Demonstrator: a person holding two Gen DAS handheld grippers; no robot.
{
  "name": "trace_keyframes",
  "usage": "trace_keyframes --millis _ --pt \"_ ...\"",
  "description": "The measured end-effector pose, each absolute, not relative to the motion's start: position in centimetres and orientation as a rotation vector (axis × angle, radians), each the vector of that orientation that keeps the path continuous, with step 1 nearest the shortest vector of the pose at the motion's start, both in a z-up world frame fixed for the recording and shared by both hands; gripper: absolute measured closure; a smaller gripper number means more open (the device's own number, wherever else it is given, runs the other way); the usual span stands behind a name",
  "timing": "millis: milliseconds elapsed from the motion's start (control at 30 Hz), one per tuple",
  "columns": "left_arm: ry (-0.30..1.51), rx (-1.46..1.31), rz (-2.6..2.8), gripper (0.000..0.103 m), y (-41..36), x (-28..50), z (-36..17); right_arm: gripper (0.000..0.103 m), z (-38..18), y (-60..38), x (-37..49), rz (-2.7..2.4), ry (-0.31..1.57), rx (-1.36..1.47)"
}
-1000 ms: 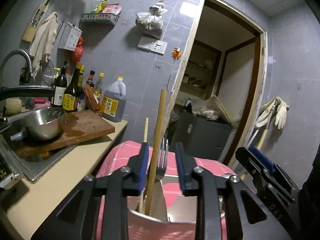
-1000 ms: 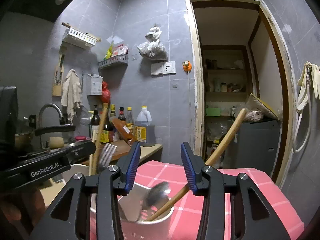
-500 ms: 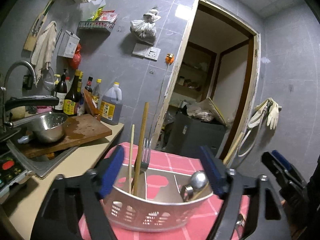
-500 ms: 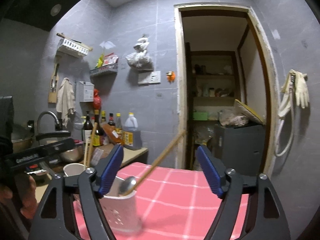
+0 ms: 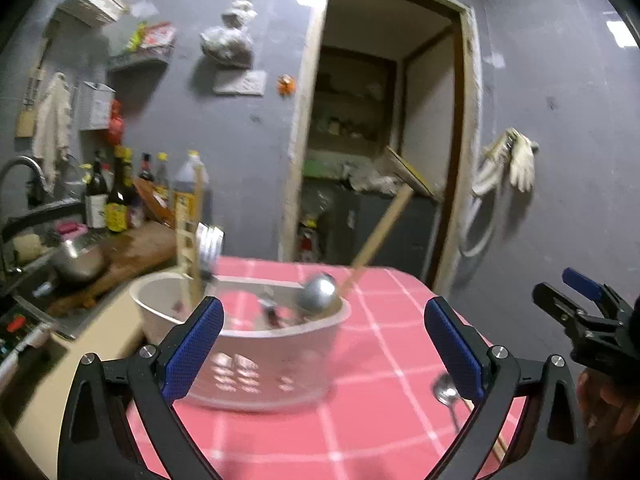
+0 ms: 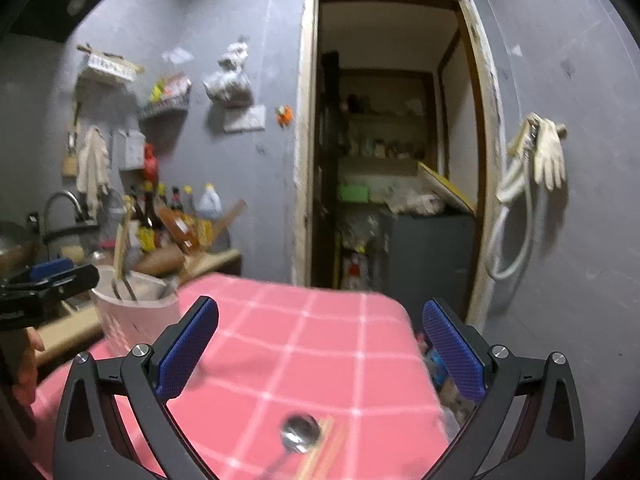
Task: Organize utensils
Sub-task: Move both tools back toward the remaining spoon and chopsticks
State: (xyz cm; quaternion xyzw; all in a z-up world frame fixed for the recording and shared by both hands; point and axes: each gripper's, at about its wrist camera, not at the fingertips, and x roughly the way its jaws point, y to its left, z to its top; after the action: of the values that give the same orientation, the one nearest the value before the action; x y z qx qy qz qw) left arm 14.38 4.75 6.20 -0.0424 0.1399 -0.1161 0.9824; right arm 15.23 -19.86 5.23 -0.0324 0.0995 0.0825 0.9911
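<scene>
The left gripper (image 5: 320,340) has its two blue pads far apart and the jaws are opening wider, with nothing pinched between them. The right gripper (image 6: 320,348) is the same: its jaws are opening and it holds nothing.

Just past the left gripper stands the white plastic holder with little holes (image 5: 256,360), on the pink checked cloth (image 5: 380,420). Inside it stand the pale wooden sticks (image 5: 190,248) and the shiny metal fork (image 5: 210,244). The round metal ladle with a long wooden handle (image 5: 320,290) leans out over the rim, far to one side.

One small silver spoon (image 6: 300,434) is not put away yet. It lies on the cloth, low between the right gripper's pads, with a thin wooden stick (image 6: 320,452) right beside it.

What could go wrong? The ladle leans a lot, so a bump might tip the holder over. The spoon lies flat and looks slippery, so it could slide away. The pads might grab the stick too.
</scene>
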Motion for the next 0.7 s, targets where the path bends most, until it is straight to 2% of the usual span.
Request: trace_keyframes --millis 233,500,567,700 --pt "0.431 -0.025 -0.349 0.005 -0.3 15.7 3.3 0.001 1.8 -22.8 16.0 0.120 0.416 -0.084" --pt "0.621 0.034 -0.444 0.006 -4.1 18.3 -0.5 0.030 -1.8 -24.5 17.5 0.172 0.630 -0.002" --pt "0.663 0.045 -0.467 0.010 -4.7 18.6 -1.3 0.036 -2.5 -24.4 17.8 0.195 0.669 0.008" --pt "0.761 0.060 -0.530 0.032 -6.0 19.3 -2.7 0.048 -3.4 -23.7 18.5 0.230 0.737 -0.004"
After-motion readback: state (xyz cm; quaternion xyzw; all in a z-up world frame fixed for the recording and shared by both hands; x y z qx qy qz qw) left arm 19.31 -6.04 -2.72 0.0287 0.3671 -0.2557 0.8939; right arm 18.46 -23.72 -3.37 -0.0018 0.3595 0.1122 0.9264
